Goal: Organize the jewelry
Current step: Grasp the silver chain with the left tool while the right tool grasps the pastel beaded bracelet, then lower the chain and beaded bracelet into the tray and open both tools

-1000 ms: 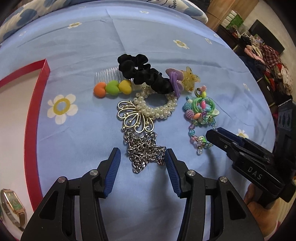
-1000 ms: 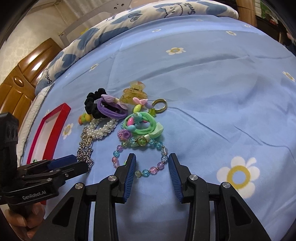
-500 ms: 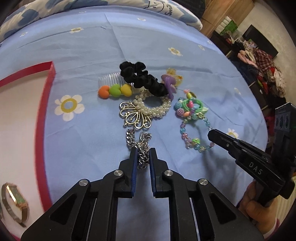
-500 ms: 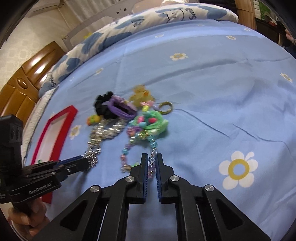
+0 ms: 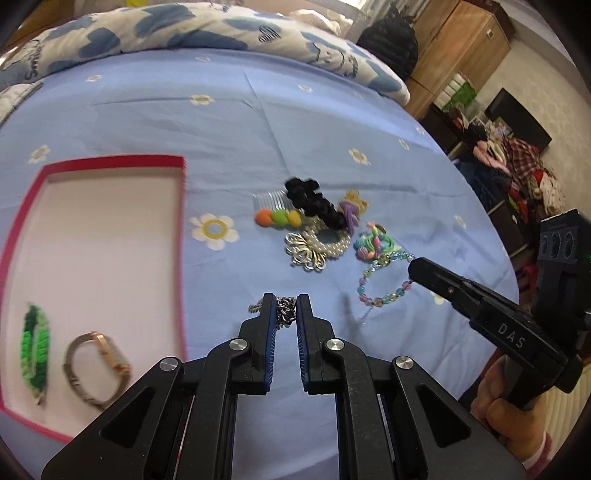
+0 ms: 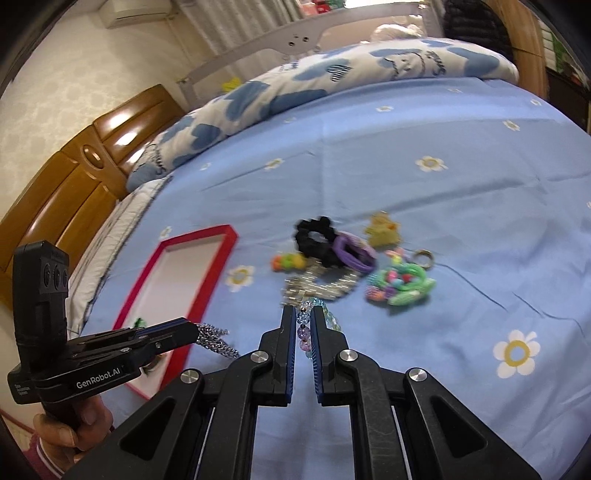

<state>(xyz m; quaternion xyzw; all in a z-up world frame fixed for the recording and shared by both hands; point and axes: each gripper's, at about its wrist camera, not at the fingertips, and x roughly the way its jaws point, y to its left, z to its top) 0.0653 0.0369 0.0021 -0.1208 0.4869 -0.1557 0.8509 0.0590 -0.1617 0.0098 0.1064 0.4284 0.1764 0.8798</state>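
Note:
My left gripper (image 5: 284, 301) is shut on a silver chain (image 5: 285, 314) and holds it lifted off the blue bedsheet; the chain also shows in the right wrist view (image 6: 216, 341). My right gripper (image 6: 303, 312) is shut on a pastel bead bracelet (image 6: 304, 332), which hangs from its tip in the left wrist view (image 5: 384, 286). A red-rimmed white tray (image 5: 181, 236) lies to the left with a green woven band (image 5: 35, 350) and a watch (image 5: 98, 363) in it.
A pile stays on the sheet: a black scrunchie (image 5: 314, 201), a comb with coloured hearts (image 5: 277, 216), a pearl bracelet with gold ornament (image 5: 317, 247), a purple clip (image 5: 351, 214), green hair ties (image 5: 376, 245), a gold ring (image 6: 423, 257). Pillows (image 5: 184, 29) lie behind.
Both grippers closed from open, the left on the chain and the right on the bead bracelet, then lifted and drew back from the pile. The tray has come further into view.

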